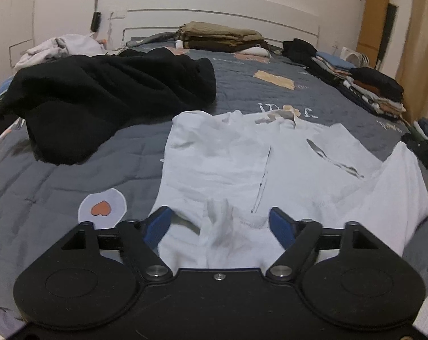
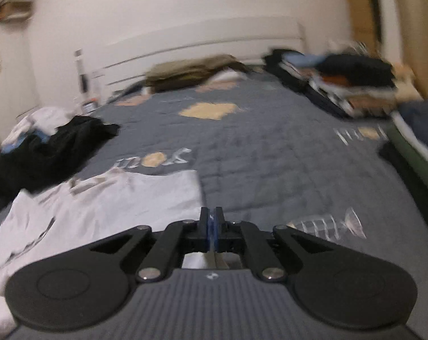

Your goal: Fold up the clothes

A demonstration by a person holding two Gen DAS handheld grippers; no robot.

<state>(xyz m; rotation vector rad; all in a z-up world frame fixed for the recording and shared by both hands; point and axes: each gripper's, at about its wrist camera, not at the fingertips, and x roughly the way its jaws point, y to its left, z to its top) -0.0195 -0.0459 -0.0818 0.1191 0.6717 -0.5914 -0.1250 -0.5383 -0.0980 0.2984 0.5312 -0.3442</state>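
White shirt (image 1: 284,170) on bed (image 1: 256,90): light, limp, wrinkles easily. I'd pinch near hem corners. Left hand-held gripper (image 1: 219,221) released, straddling bunched hem; right hand-held gripper (image 2: 212,226) clenched, seemingly on fabric sliver.

My left gripper (image 1: 219,221) is a matte black frame with two round, teardrop-shaped lobes, angled link arms pinned by silver rivets, and one small screw at the centre of its body. Its fingers (image 1: 160,223) carry dark blue ribbed pads. My right gripper (image 2: 212,226) has the same black linkage and silver rivets, blue pads, plus a grey ribbed deck bearing a small white mark.
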